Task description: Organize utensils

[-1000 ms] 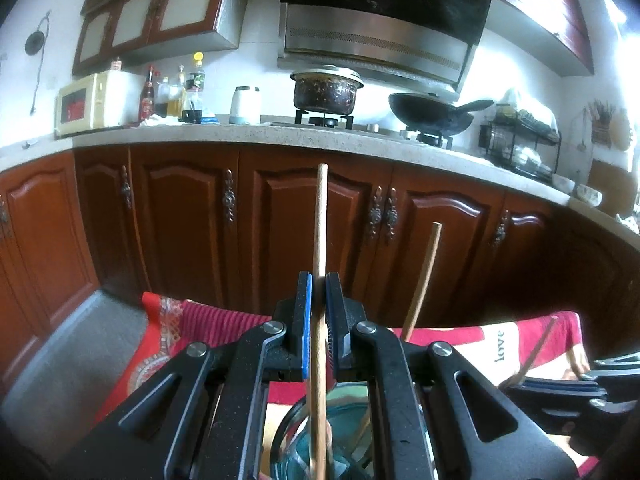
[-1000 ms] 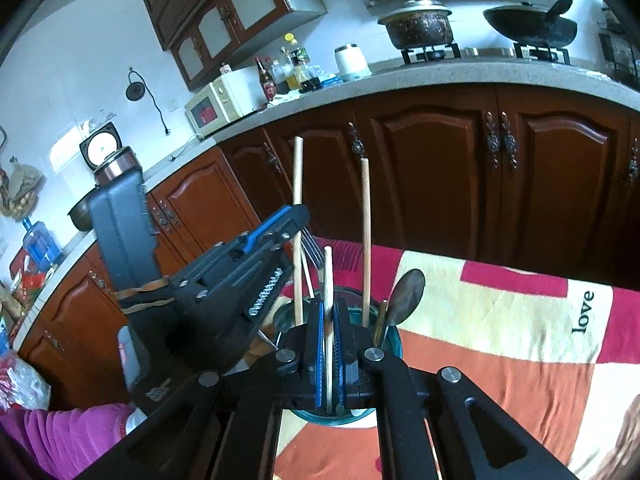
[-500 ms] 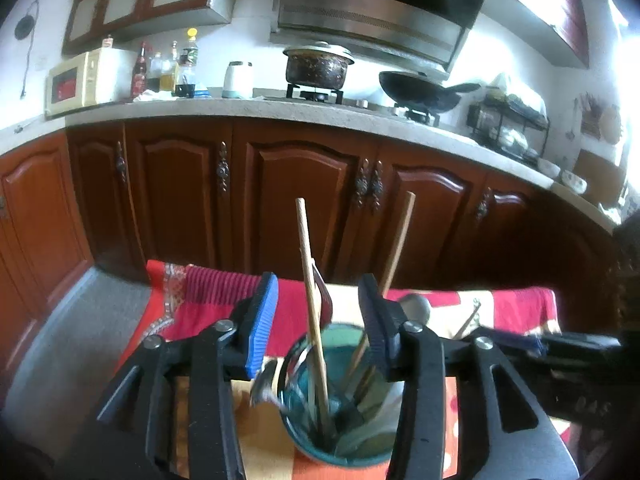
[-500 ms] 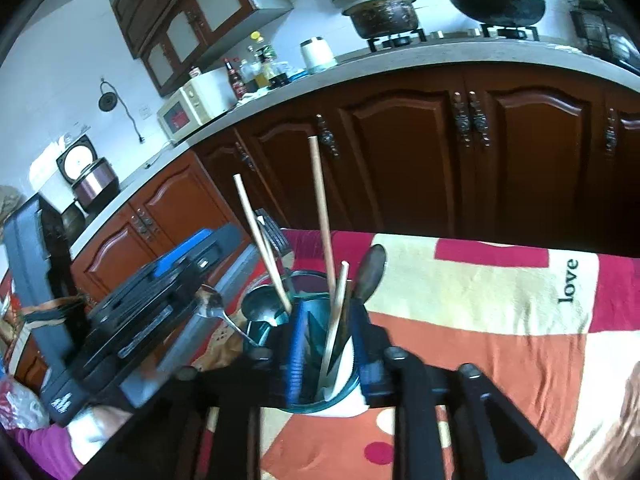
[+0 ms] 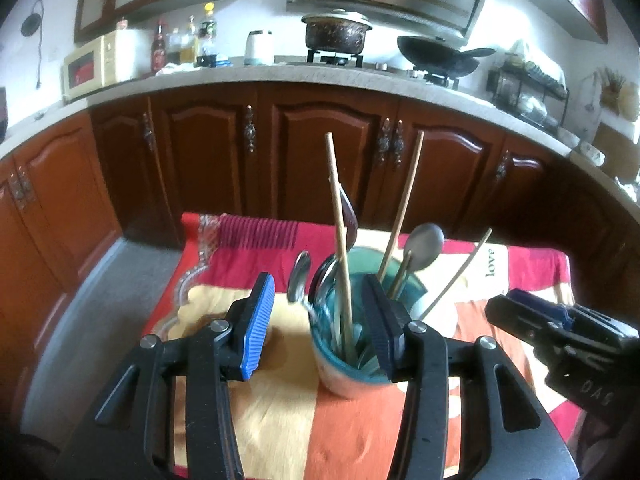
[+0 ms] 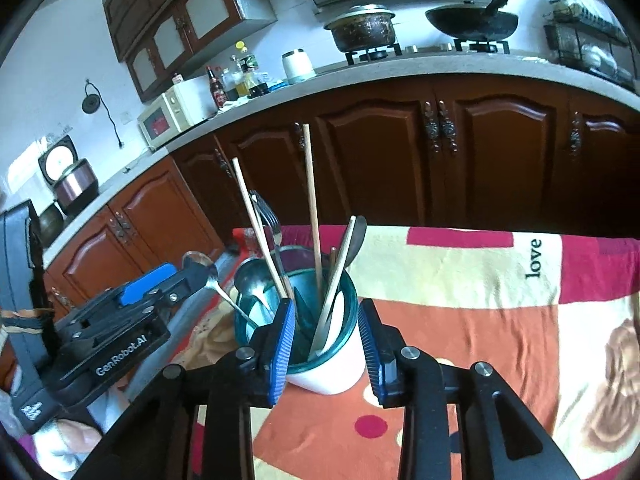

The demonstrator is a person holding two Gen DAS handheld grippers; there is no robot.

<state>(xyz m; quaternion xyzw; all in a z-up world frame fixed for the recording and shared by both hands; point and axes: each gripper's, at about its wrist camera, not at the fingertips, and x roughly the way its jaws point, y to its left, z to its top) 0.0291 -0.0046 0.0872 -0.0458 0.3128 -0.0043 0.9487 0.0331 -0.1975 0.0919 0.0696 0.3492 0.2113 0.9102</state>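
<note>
Left wrist view first: the left gripper [image 5: 320, 320] has its jaws spread wide and opening, nothing pressed between the pads. Its blue left pad sits clear of everything over the blanket [image 5: 280, 420]; the right finger overlaps the near rim of the teal cup [image 5: 340, 376], and whether it touches the cup I cannot tell. The cup stands upright on the patterned blanket, packed with utensils. Two long wooden chopsticks [image 5: 338, 220] rise out of it, one close to upright, the other leaning right, and a third thin stick angles out low to the right. A metal spoon [image 5: 424, 246] pokes up bowl-first, with a second spoon [image 5: 300, 276] tipping over the left rim. Off to the right, the right gripper [image 5: 532, 312] comes in from the edge, beside the cup; its jaws are not readable from here.

Right wrist view now: the right gripper [image 6: 326, 336] straddles the cup [image 6: 340, 372], jaws apart and opening, one pad on either side of the cup. A cream chopstick leans in the gap between them, untouched. The cup's white base shows here. A fork [image 6: 266, 216] stands in it with tines up, beside the chopsticks [image 6: 311, 200]. To the left, the left gripper [image 6: 168, 280] lies near the cup, a spoon [image 6: 200, 262] just above it.
</note>
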